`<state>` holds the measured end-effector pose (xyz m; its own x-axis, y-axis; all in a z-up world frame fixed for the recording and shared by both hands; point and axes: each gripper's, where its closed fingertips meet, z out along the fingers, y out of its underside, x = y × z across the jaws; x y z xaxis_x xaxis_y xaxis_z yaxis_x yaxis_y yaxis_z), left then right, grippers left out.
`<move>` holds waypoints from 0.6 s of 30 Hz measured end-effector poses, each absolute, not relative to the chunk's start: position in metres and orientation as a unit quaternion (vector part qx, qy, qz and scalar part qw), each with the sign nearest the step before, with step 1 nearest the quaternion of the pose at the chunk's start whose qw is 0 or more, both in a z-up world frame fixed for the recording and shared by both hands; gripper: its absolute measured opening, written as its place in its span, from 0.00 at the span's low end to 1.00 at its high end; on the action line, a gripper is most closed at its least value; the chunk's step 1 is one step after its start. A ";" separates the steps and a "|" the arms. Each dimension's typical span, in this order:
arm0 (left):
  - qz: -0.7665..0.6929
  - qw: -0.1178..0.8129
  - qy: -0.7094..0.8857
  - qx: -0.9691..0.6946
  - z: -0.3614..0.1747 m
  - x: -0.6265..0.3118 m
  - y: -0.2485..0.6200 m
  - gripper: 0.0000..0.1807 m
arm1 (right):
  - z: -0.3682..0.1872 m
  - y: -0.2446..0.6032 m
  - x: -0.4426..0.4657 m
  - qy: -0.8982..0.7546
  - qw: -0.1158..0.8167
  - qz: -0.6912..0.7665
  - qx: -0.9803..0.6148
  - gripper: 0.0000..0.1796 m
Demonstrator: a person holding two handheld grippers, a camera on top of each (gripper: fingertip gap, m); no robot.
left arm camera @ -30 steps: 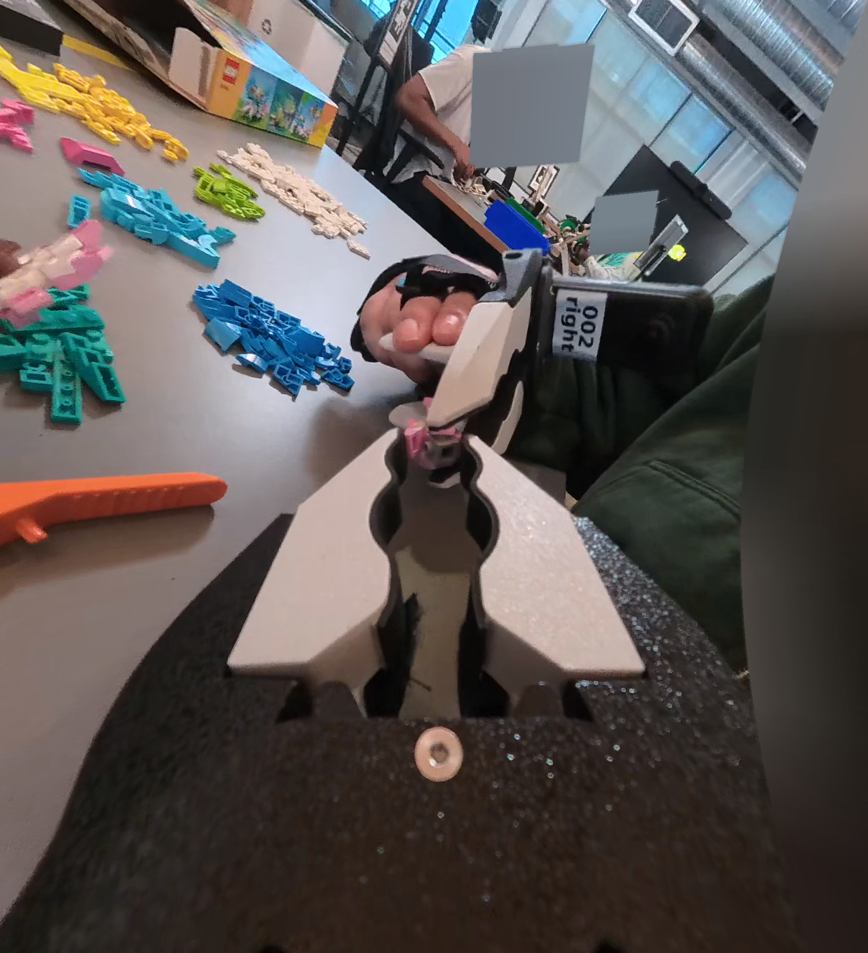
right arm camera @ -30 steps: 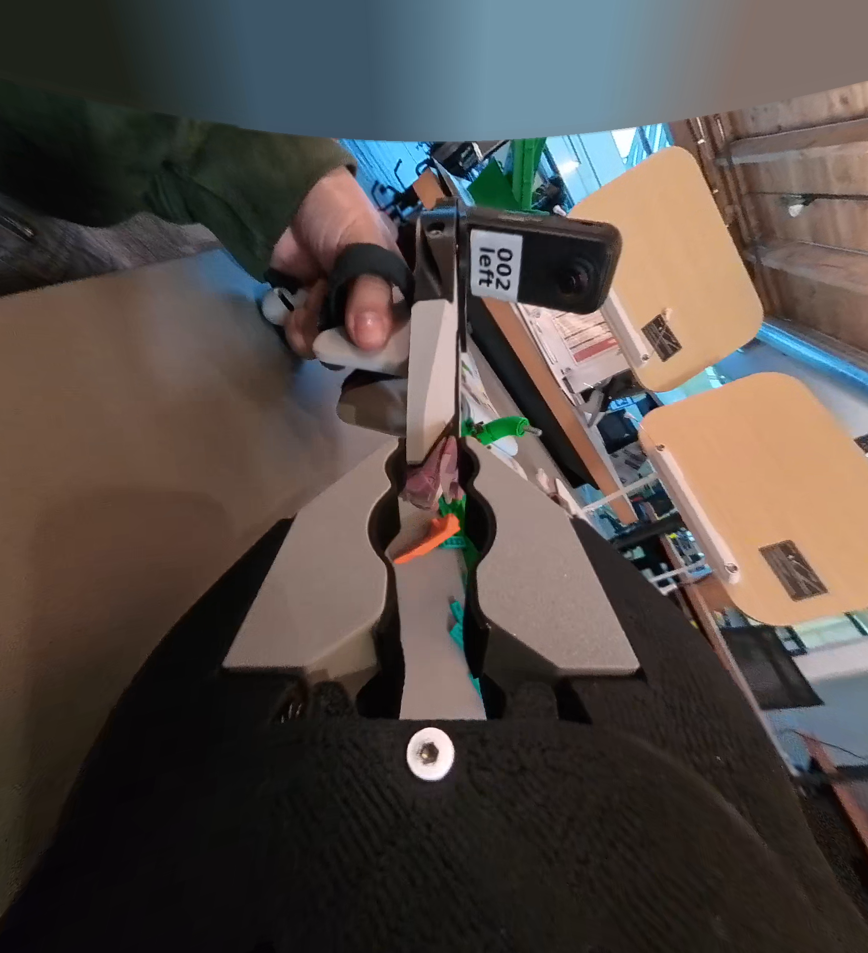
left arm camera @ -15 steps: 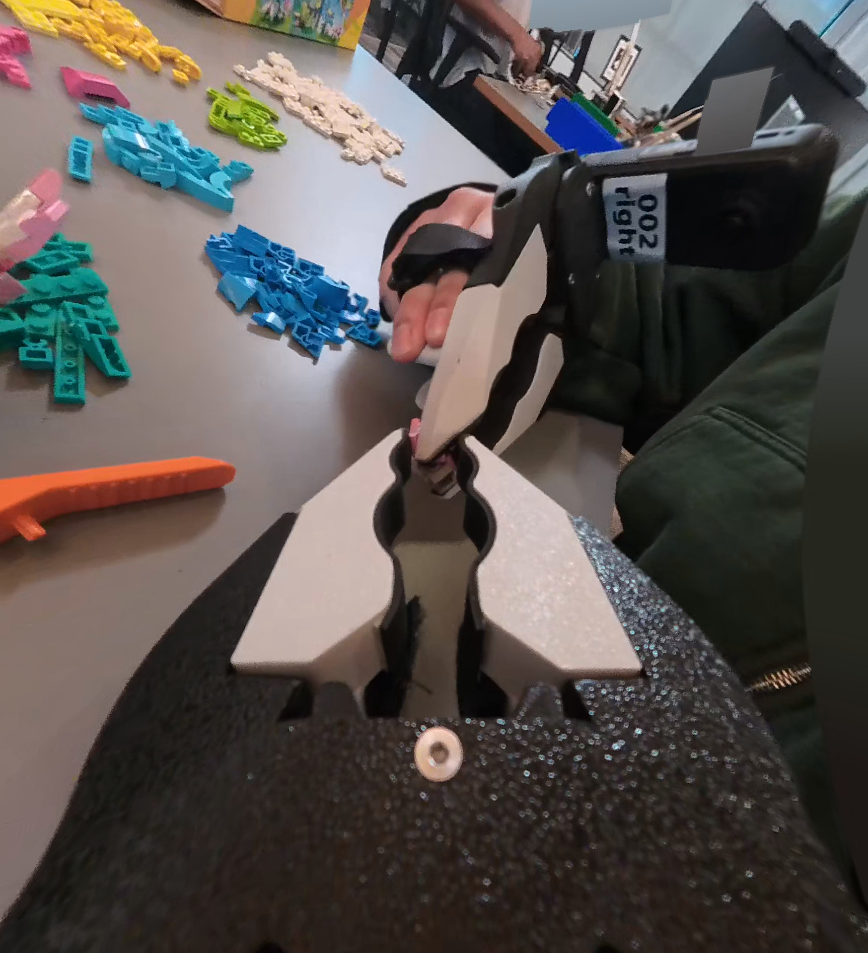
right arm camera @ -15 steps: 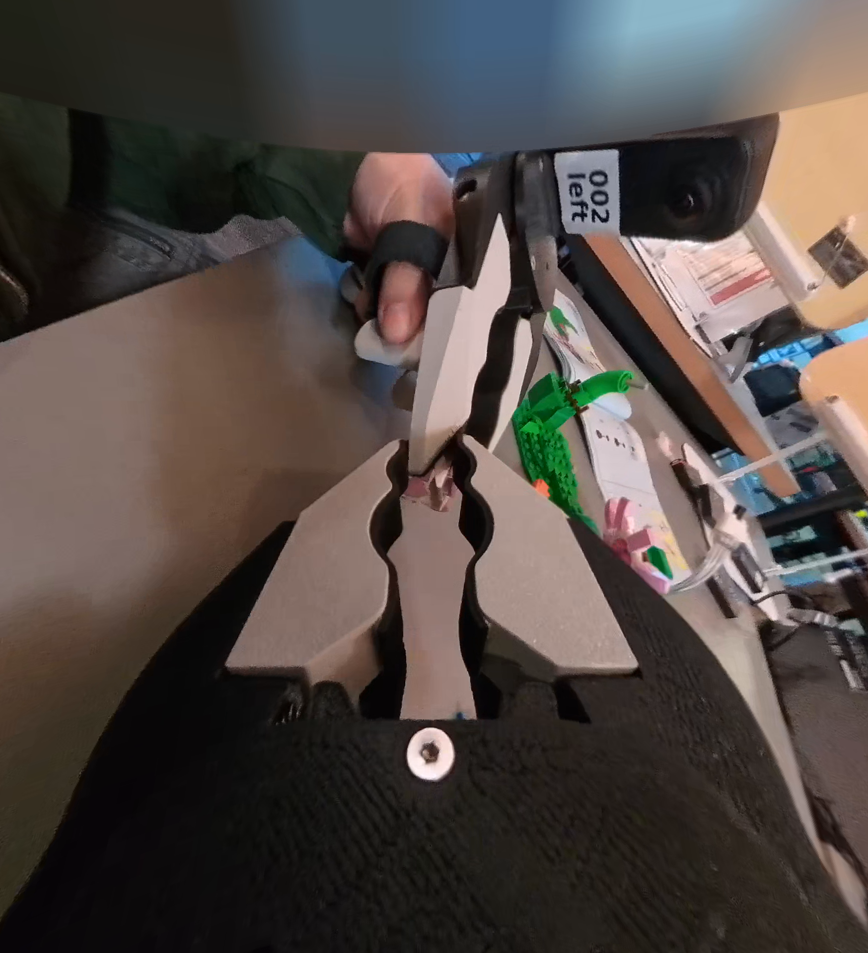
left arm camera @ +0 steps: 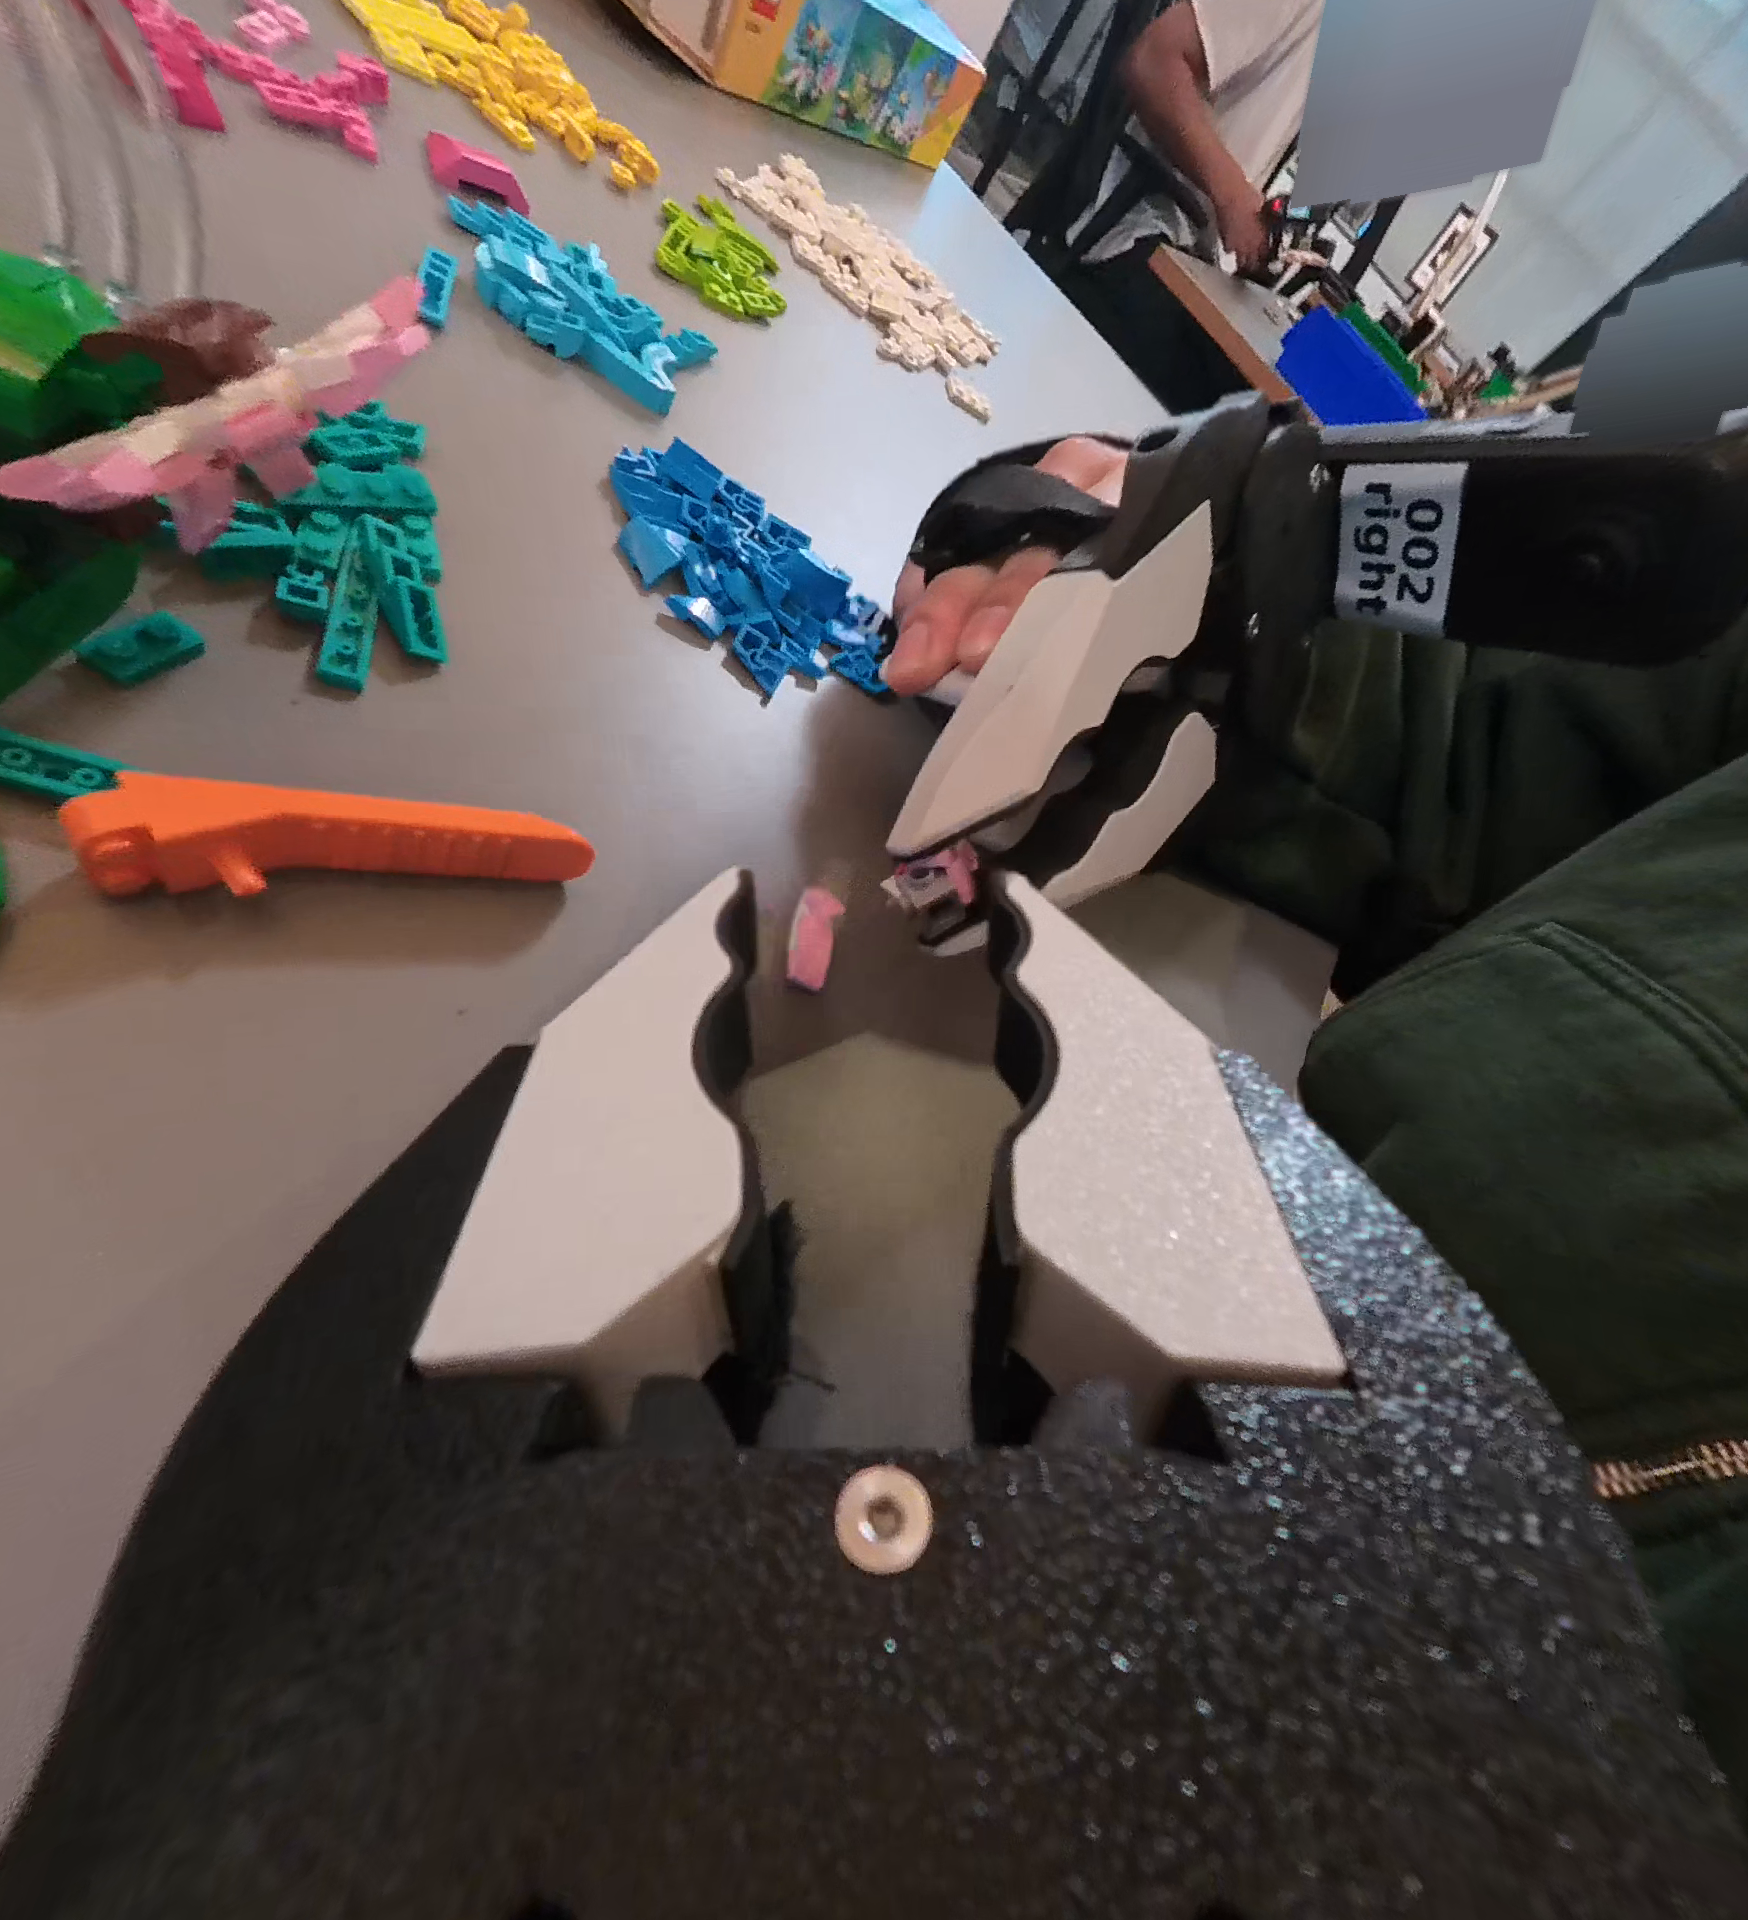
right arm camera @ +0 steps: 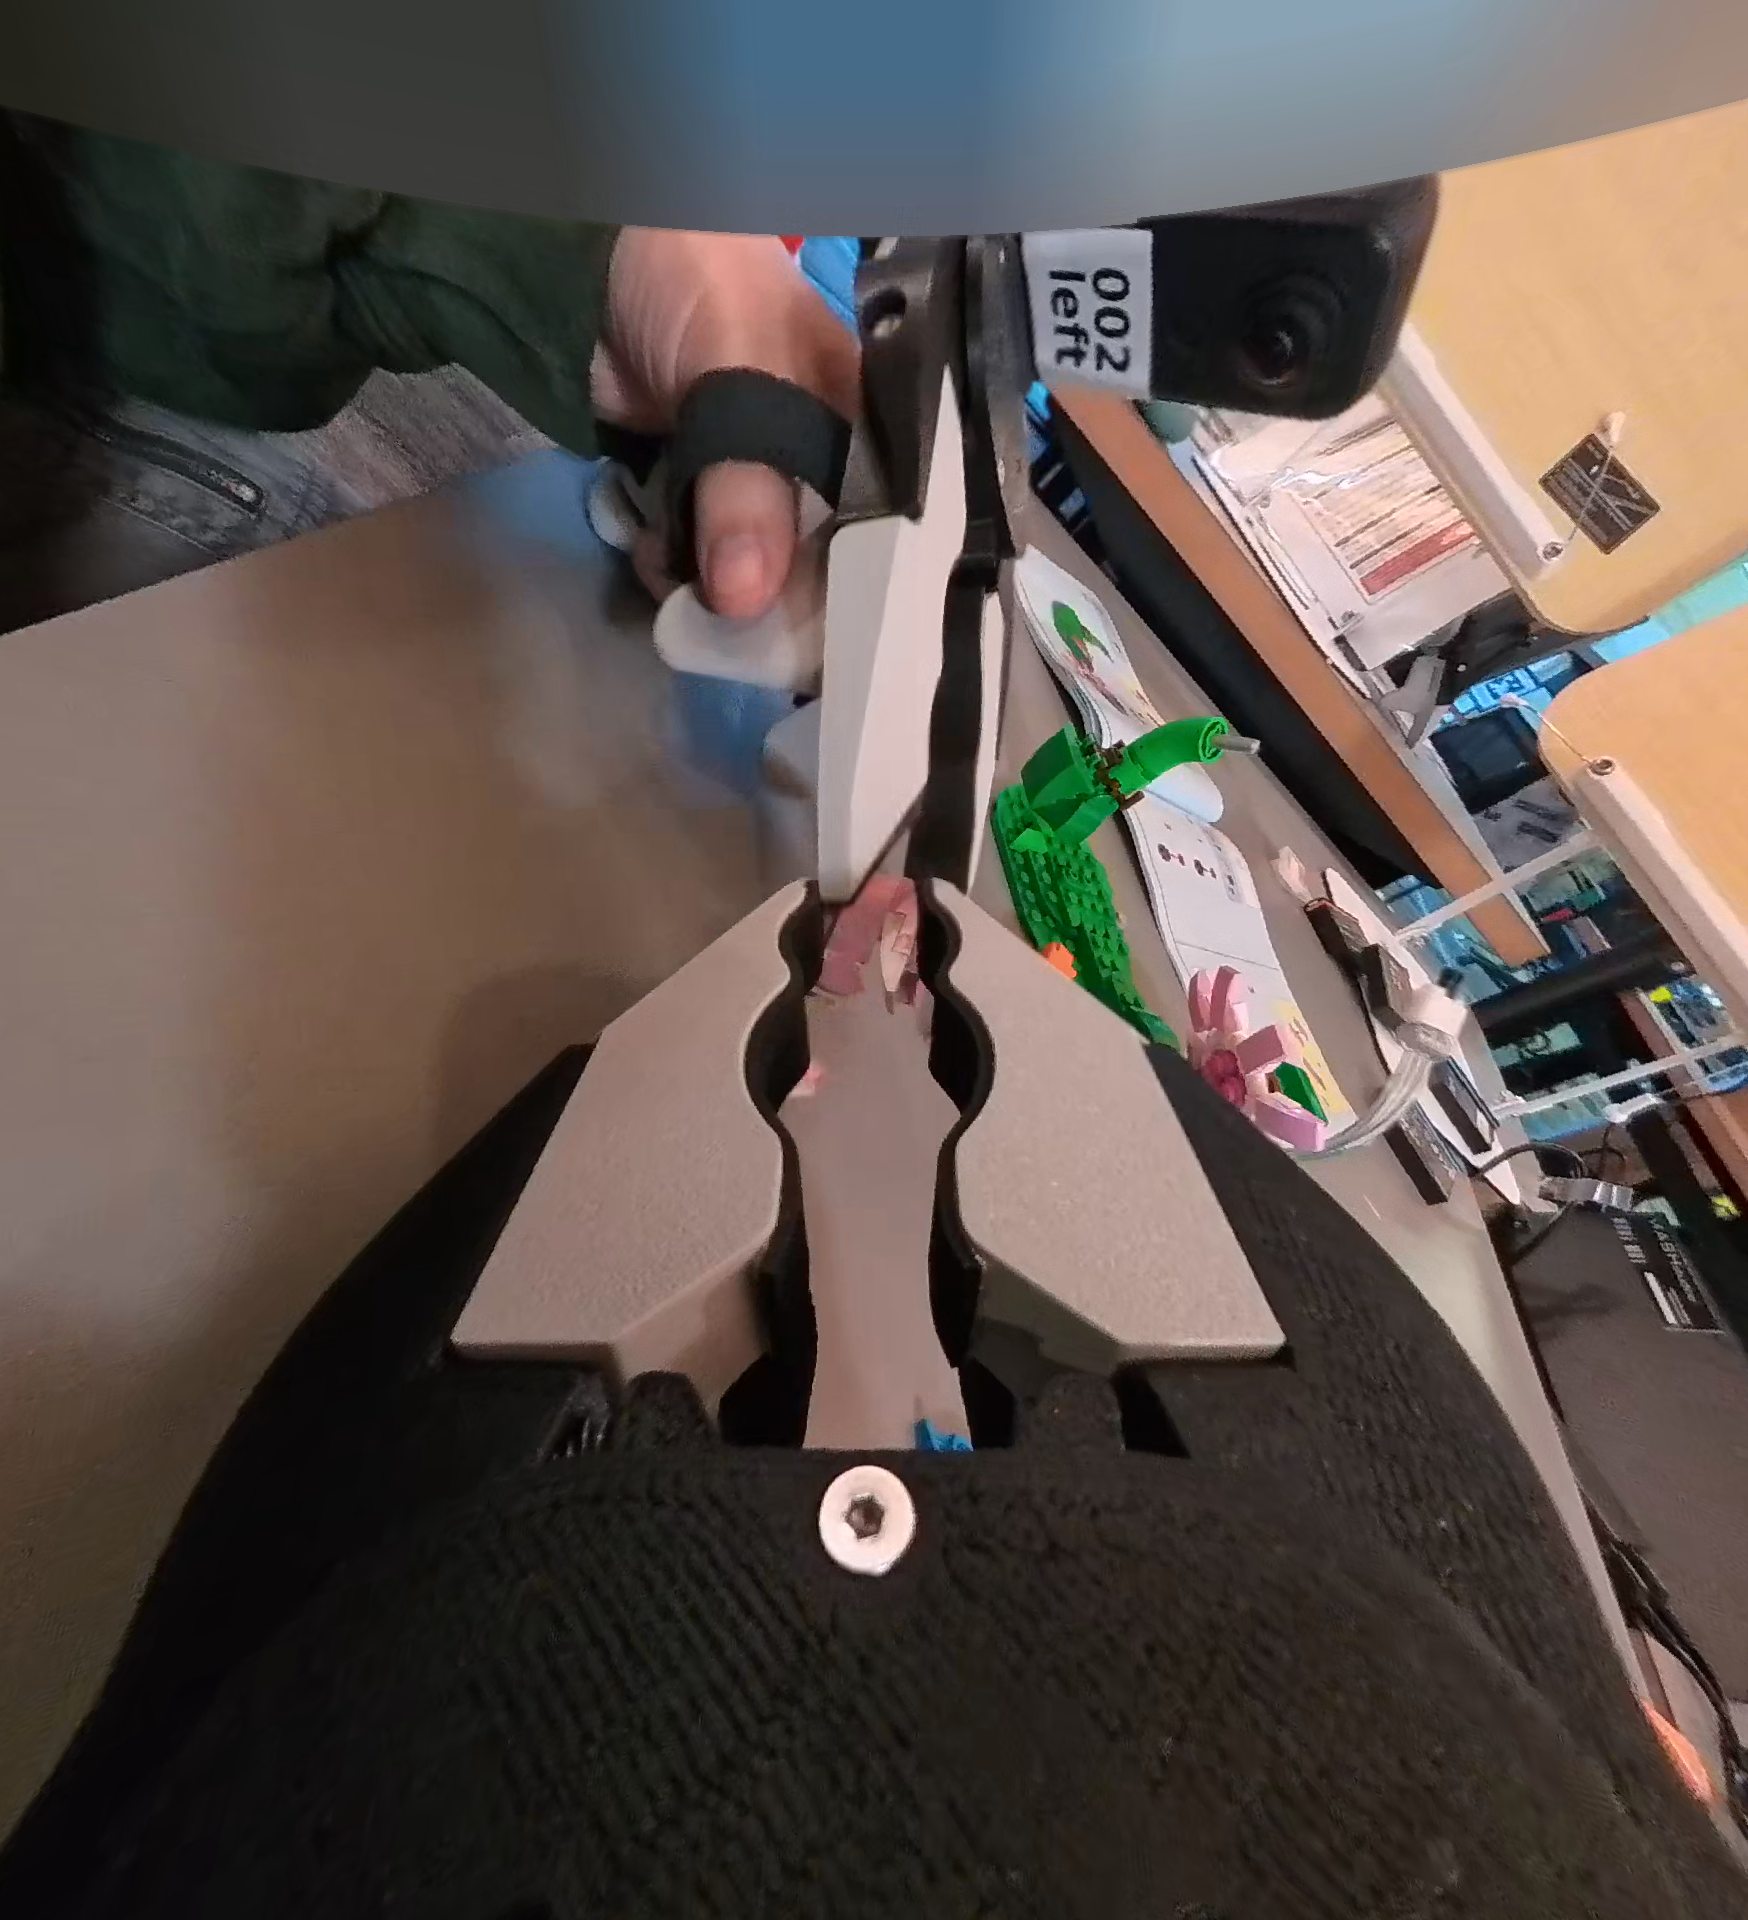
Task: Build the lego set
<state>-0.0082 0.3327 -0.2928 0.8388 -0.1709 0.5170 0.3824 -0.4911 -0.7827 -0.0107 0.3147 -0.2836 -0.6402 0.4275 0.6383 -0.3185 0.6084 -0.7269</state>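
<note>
My left gripper [left arm camera: 872, 891] is open just above the grey table [left arm camera: 226, 1143]. A small loose pink piece [left arm camera: 813, 935] sits between its fingers, gripped by neither; I cannot tell whether it rests on the table. My right gripper [left arm camera: 937, 883] comes in from the right, tip to tip with the left, shut on a small pink and grey assembly [left arm camera: 930, 883]. In the right wrist view my right gripper [right arm camera: 868, 902] holds that pink assembly [right arm camera: 875, 935], and the left gripper [right arm camera: 901, 852] points down at it.
Sorted brick piles lie beyond: blue [left arm camera: 735, 561], teal [left arm camera: 361, 551], cyan [left arm camera: 579, 301], white [left arm camera: 870, 270], yellow [left arm camera: 517, 73]. An orange brick separator [left arm camera: 330, 831] lies left. A green build [right arm camera: 1057, 862], pink flower [right arm camera: 1244, 1049] and booklet [right arm camera: 1202, 883] lie nearby. The grippers are tip to tip, or close to it. About 7 centimeters separates my left fingertips from the orange brick separator [left arm camera: 330, 831].
My left gripper has opened and let go of the pink assembly. A small pink piece now lies loose between its fingers. The right gripper still holds the assembly.
</note>
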 end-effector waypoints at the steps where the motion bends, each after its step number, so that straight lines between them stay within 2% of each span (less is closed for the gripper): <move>1: -0.281 0.507 -0.068 -0.812 -0.290 -0.009 0.331 0.27 | -0.282 0.317 -0.012 -0.787 0.428 0.443 -0.040 0.09; 2: -0.292 0.514 -0.073 -0.803 -0.286 -0.009 0.330 0.30 | -0.280 0.319 -0.014 -0.783 0.432 0.445 -0.046 0.09; 5: -0.323 0.546 -0.091 -0.768 -0.271 -0.010 0.330 0.29 | -0.270 0.325 -0.017 -0.764 0.442 0.465 -0.065 0.09; 13: -0.360 0.606 -0.118 -0.700 -0.248 -0.001 0.346 0.17 | -0.244 0.332 -0.017 -0.714 0.510 0.476 -0.065 0.09; 18: -0.305 0.638 -0.108 -0.699 -0.245 -0.002 0.351 0.10 | -0.239 0.332 -0.016 -0.704 0.535 0.463 -0.055 0.09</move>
<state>-0.0019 0.3514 -0.2450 0.7910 -0.2378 0.5637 0.5399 -0.1622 -0.8259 -0.0164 0.3320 -0.2392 -0.4219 0.5732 0.7024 -0.4179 0.5646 -0.7117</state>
